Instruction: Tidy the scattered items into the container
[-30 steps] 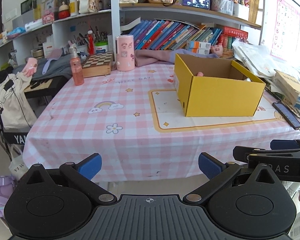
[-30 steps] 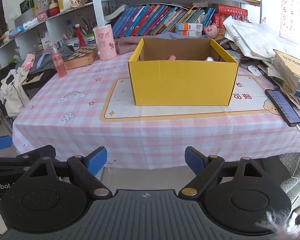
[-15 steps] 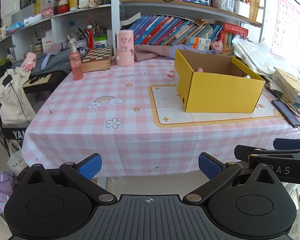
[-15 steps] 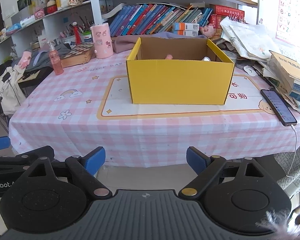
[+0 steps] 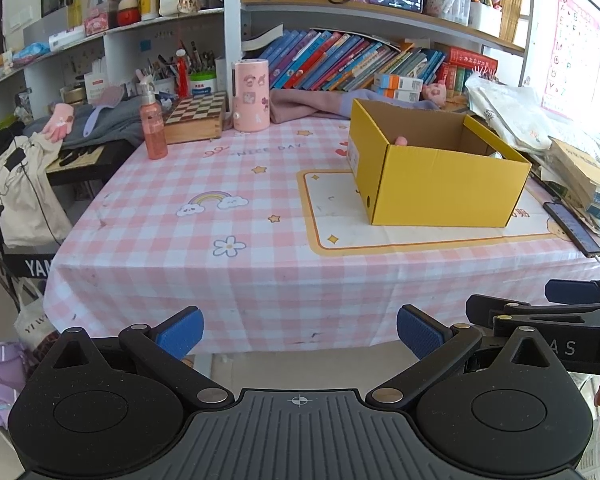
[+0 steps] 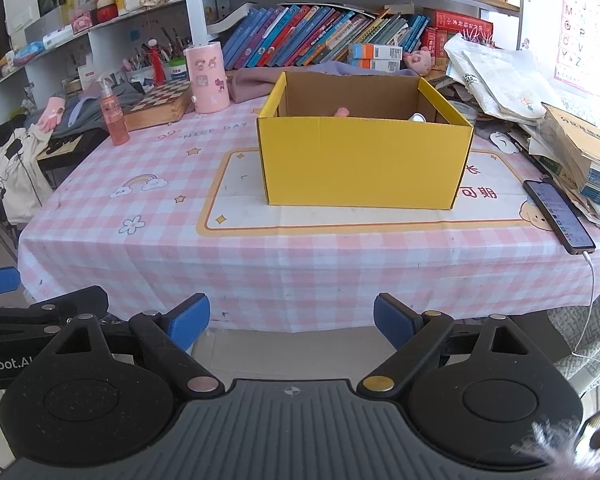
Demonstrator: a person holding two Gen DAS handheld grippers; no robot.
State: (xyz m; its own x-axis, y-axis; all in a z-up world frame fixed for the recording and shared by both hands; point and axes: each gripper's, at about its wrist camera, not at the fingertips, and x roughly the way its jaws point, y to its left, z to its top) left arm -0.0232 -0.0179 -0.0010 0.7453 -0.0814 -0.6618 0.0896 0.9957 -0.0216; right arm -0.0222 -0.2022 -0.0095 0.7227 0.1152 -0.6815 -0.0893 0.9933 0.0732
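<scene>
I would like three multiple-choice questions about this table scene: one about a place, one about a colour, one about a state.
1. Where does the phone lie?
A. right of the yellow box
B. inside the box
C. on the chessboard

2. What colour is the pump bottle?
A. green
B. orange-pink
C. black

3. How are the fingers of the right gripper?
A. shut on a cup
B. shut on nothing
C. open, empty

Answers: 1 A, it rests near the table's right edge, a cable attached. 2 B, its liquid looks orange-pink. 3 C, a wide gap shows between the blue pads.
</scene>
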